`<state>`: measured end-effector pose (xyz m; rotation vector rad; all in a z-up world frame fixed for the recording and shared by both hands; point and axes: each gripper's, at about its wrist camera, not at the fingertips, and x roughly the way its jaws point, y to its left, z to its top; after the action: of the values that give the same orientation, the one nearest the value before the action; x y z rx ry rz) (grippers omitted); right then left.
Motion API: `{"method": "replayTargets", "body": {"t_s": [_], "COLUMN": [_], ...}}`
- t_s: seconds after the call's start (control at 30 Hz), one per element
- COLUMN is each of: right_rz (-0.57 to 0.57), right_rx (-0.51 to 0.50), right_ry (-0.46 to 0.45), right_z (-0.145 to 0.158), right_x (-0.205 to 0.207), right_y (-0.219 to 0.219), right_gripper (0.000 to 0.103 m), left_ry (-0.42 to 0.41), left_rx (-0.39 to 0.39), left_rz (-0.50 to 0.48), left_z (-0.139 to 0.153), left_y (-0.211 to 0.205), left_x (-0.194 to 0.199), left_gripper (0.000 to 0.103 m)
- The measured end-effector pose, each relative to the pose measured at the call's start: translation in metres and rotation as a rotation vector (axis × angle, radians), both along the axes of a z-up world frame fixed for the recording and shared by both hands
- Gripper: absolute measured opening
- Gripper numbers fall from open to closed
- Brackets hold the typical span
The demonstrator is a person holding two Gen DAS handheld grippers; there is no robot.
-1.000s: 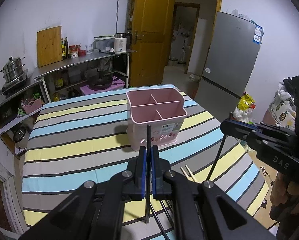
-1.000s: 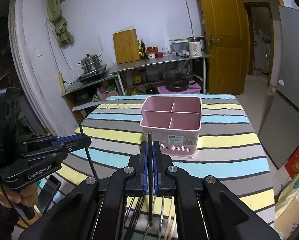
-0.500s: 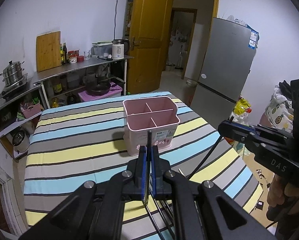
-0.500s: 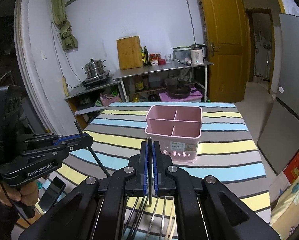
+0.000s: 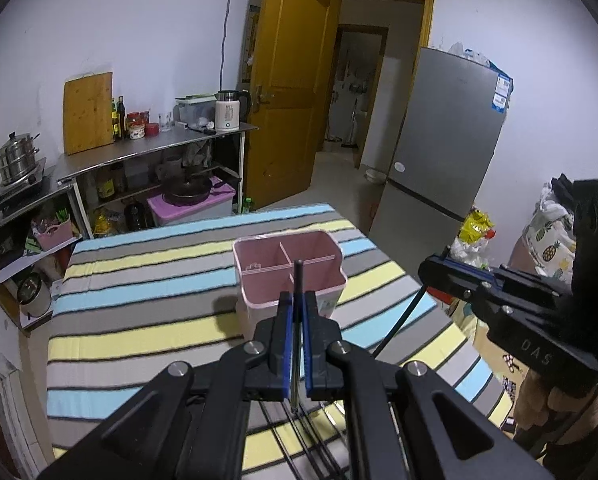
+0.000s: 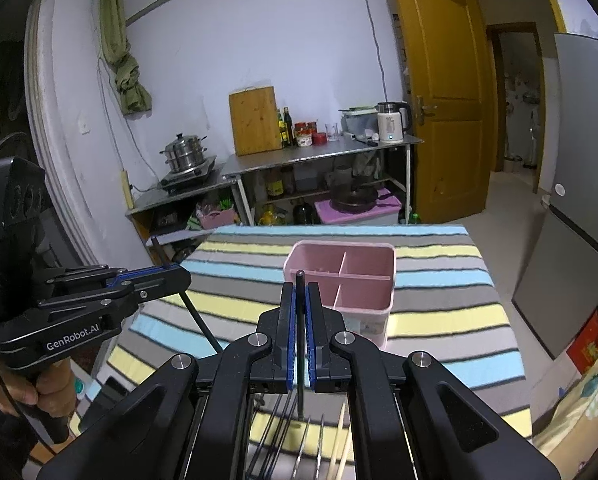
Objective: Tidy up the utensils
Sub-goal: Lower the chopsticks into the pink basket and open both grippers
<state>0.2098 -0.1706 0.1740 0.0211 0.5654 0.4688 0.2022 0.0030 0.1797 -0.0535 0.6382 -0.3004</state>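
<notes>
A pink utensil holder [image 5: 289,270] with divided compartments stands on the striped table [image 5: 139,292]; it also shows in the right wrist view [image 6: 341,280]. My left gripper [image 5: 295,308] is shut on a thin black chopstick [image 5: 298,276], held upright above the table, short of the holder. My right gripper [image 6: 300,300] is shut on another black chopstick [image 6: 299,284], also upright and short of the holder. Each gripper shows in the other's view, at the right [image 5: 431,270] and at the left [image 6: 179,276]. Several more utensils [image 6: 319,436] lie on the table below the grippers.
A steel shelf unit [image 6: 319,156] with a kettle, bottles and a cutting board stands behind the table. A grey fridge [image 5: 439,136] is to the right. A yellow door [image 5: 287,92] is open at the back.
Both grippers have risen and drawn back from the table with their chopsticks; the holder looks smaller and lower in both views.
</notes>
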Motion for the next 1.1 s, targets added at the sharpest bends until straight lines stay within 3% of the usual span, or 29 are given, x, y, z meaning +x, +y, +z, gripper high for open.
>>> {"method": "replayTargets", "body": {"t_s": [0.53, 0.87, 1.1], "right_rz": [-0.038, -0.063, -0.064], "right_rx": [0.057, 0.073, 0.062], "right_ry": [-0.114, -0.112, -0.047], "right_z": [0.058, 0.047, 0.012], "right_x": [0.056, 0.101, 0.123], "right_y": [0.002, 0.007, 0.01], "right_gripper": [0.004, 0.004, 0.004], "left_ry": [-0.1, -0.086, -0.027], "left_rx": [-0.039, -0.063, -0.078], "left_rz": [0.02, 0.039, 0.046], "left_z": [0.059, 0.042, 0.012], "left_y": [0.006, 0.014, 0.013], "left_x": [0.063, 0.104, 0.123], "left_gripper": [0.005, 0.005, 0.005]}}
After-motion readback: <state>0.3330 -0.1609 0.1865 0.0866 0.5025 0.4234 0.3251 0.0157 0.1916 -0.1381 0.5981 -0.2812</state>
